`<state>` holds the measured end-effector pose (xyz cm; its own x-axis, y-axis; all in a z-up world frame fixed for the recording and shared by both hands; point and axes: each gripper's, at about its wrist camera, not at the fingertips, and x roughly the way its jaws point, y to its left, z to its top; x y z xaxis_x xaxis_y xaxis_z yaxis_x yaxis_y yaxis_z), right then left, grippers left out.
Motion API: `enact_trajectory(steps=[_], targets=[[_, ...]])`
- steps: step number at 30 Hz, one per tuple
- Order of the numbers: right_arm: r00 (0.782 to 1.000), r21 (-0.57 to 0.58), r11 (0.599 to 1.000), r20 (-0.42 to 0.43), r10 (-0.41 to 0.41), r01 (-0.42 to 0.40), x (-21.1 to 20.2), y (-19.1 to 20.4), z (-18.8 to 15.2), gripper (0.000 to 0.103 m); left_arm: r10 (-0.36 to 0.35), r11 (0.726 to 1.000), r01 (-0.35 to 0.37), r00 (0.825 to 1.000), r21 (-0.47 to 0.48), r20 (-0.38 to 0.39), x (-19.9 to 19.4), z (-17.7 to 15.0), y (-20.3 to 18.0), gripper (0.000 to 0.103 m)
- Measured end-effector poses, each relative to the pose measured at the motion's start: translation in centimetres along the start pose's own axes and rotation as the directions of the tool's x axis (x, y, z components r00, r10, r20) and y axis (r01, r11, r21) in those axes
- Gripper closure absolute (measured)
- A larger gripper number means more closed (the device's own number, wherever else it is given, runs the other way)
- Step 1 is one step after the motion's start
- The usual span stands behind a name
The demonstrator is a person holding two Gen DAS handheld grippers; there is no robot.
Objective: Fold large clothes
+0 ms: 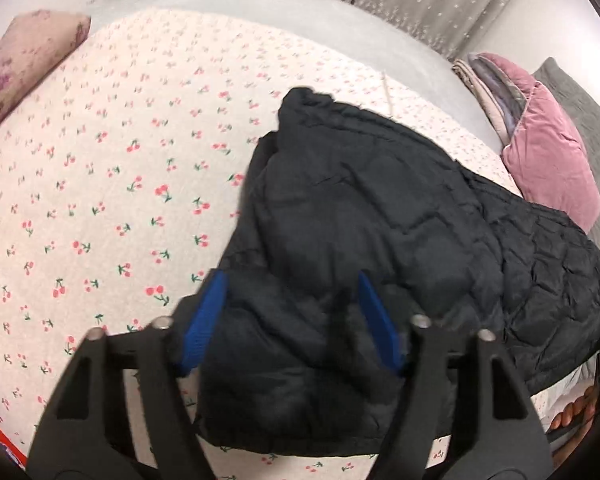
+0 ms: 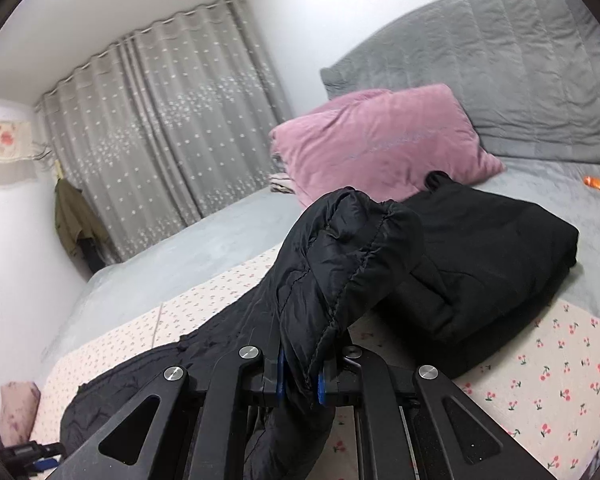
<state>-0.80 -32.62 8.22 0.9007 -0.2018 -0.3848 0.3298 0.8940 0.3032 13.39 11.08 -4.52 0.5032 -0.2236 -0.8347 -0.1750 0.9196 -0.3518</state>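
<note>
- My left tongs [image 1: 292, 320] stand partly apart above the black quilted jacket [image 1: 380, 220]; the 2 blue pads [image 1: 206, 320] straddle a puffy fold of it, and I see no pad pressing into the fabric.
- No earlier view is at hand, so I speak only of how those tongs stand: a clear gap, jacket cloth beneath and between them, nothing gripped.
- My right tongs [image 2: 300, 376] are nearly closed, clamped on a hemmed edge of the same jacket [image 2: 340, 248]; the cloth rises out of the pinch and droops over in a bunched hump.
- The jacket lies on the bed, spread over the cherry-print sheet [image 1: 100, 200], running from near the left tongs toward the pink pillow [image 1: 548, 148].
- In the right wrist view a second dark, folded garment [image 2: 492, 252] sits on the bed just behind the lifted edge, partly on the cherry sheet and partly on the grey cover [image 2: 204, 240].
- A pink pillow [image 2: 380, 140] lies behind that folded garment, against the grey headboard [image 2: 500, 60].
- Fingers of a hand [image 1: 576, 412] show at the lower right edge of the left wrist view, under the jacket's edge.
</note>
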Motion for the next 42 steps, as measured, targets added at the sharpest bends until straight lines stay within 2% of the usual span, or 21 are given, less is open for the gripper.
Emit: enact_trajectory(steps=[3,5,7,9,13,17,22,25,26,29,31,34,36,38,41,42], targets=[[0.999,-0.021,0.999,0.014,0.035,-0.035,-0.4,0.6,-0.1,0.093,0.009,1.000,-0.009,1.000,0.004,-0.023,1.0,-0.2,-0.2,0.054],[0.998,-0.055,0.996,0.019,0.067,-0.066,-0.5,1.6,-0.1,0.093,0.028,0.999,-0.028,0.999,0.025,-0.023,1.5,-0.2,-0.6,0.072],[0.995,-0.090,0.991,0.021,0.100,-0.098,-0.6,2.6,0.0,0.093,0.032,0.999,-0.031,0.999,0.034,-0.019,1.8,0.0,-0.8,0.085],[0.989,-0.132,0.982,0.030,0.142,-0.137,-0.8,4.1,0.1,0.093,0.012,1.000,-0.011,1.000,0.028,-0.021,2.0,0.1,-0.7,0.089],[0.972,-0.251,0.945,0.049,0.229,-0.210,-2.0,8.5,-0.4,0.093,0.002,1.000,-0.002,1.000,0.015,-0.015,2.0,0.3,-0.4,0.090],[0.938,-0.404,0.862,0.031,0.346,-0.305,-3.1,14.1,-2.4,0.093,-0.016,1.000,0.016,1.000,-0.008,-0.013,2.1,0.7,-0.1,0.091],[0.877,-0.578,0.693,-0.084,0.473,-0.430,-3.8,21.5,-7.1,0.093,-0.057,0.997,0.056,0.998,-0.044,-0.022,2.3,1.2,0.8,0.091],[0.847,-0.635,0.597,-0.183,0.500,-0.490,-3.3,24.9,-10.5,0.093,-0.094,0.993,0.092,0.995,-0.073,-0.031,2.5,1.4,1.5,0.091],[0.833,-0.655,0.553,-0.232,0.502,-0.515,-2.9,26.2,-12.1,0.093,-0.107,0.991,0.104,0.994,-0.084,-0.035,2.5,1.5,1.7,0.091],[0.812,-0.695,0.456,-0.336,0.477,-0.556,-1.8,28.2,-16.2,0.093,-0.144,0.984,0.138,0.989,-0.114,-0.044,2.6,1.6,2.4,0.091],[0.800,-0.696,0.424,-0.389,0.456,-0.580,-1.0,28.8,-18.2,0.093,-0.165,0.978,0.157,0.985,-0.138,-0.046,2.6,1.6,2.9,0.091],[0.781,-0.683,0.398,-0.443,0.440,-0.612,-0.1,29.3,-19.6,0.089,-0.194,0.969,0.183,0.980,-0.164,-0.049,2.6,1.7,3.5,0.091],[0.763,-0.655,0.404,-0.474,0.440,-0.639,0.5,29.1,-19.5,0.082,-0.210,0.964,0.198,0.976,-0.177,-0.050,2.5,1.8,3.9,0.090],[0.730,-0.617,0.395,-0.526,0.438,-0.681,1.1,28.8,-19.3,0.074,-0.230,0.956,0.216,0.972,-0.199,-0.048,2.3,1.9,4.6,0.088],[0.705,-0.589,0.390,-0.558,0.438,-0.708,1.0,28.2,-18.0,0.067,-0.252,0.945,0.239,0.967,-0.221,-0.031,1.6,2.3,5.3,0.082],[0.697,-0.578,0.392,-0.563,0.444,-0.716,1.0,27.8,-17.2,0.060,-0.254,0.944,0.244,0.967,-0.223,-0.017,1.1,2.4,5.5,0.080]])
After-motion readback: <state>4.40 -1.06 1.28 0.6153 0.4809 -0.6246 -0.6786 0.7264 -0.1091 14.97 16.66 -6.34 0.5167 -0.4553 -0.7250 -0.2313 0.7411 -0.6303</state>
